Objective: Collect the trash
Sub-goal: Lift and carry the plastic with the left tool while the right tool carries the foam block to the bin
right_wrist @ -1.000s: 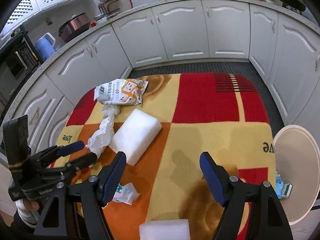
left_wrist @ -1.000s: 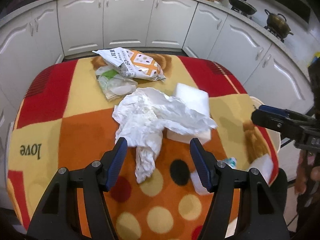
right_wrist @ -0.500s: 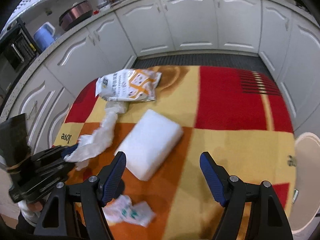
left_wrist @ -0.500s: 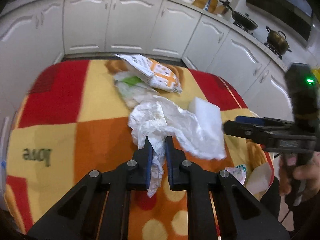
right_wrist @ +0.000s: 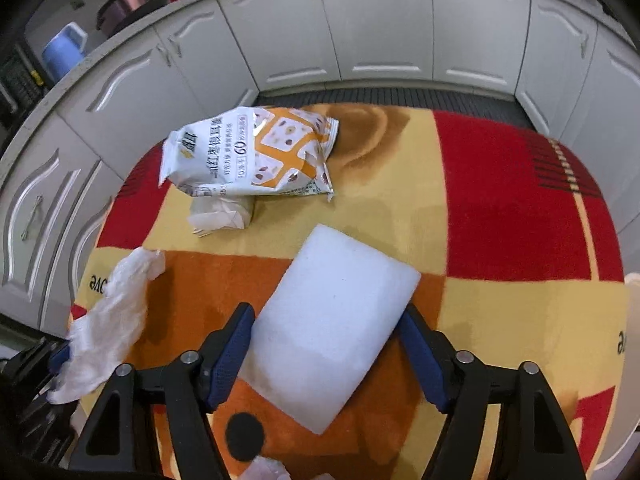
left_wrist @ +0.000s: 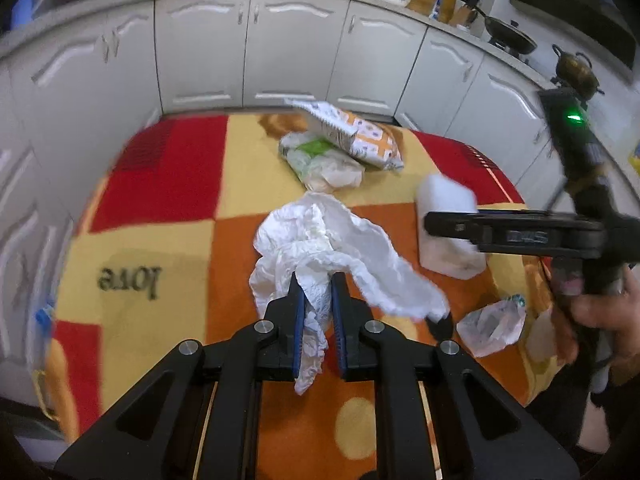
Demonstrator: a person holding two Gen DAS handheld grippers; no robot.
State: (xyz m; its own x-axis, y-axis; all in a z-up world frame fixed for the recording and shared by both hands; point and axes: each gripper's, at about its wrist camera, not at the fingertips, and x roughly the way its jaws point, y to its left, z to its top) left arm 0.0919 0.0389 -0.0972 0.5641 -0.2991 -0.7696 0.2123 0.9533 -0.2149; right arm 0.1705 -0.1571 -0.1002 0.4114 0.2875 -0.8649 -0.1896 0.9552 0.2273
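Observation:
A crumpled white paper (left_wrist: 320, 232) hangs pinched between the blue pads of my left gripper (left_wrist: 314, 280), whose jaws are easing open a little; its loose end drapes over the table. The same paper (right_wrist: 116, 312) shows at the left edge of the right wrist view. My right gripper (right_wrist: 327, 310) straddles a white foam block (right_wrist: 344, 272) lying flat on the cloth. Its jaws are closing, with the pads close beside the block's sides and a thin gap showing. One of its fingers (left_wrist: 460, 226) crosses in front of the foam block (left_wrist: 444, 196) in the left wrist view.
An orange-and-white snack bag (right_wrist: 256, 152) lies on a clear plastic bag (left_wrist: 320, 160) at the far side of the chequered table (right_wrist: 500, 200). A small crumpled wrapper (left_wrist: 492, 324) lies near the right edge. White cabinets ring the table. A pale bin rim (right_wrist: 634, 288) shows at right.
My left gripper shut on the crumpled paper and drew it leftwards off the foam block. My right gripper moved forward and down until the foam block lies between its fingers.

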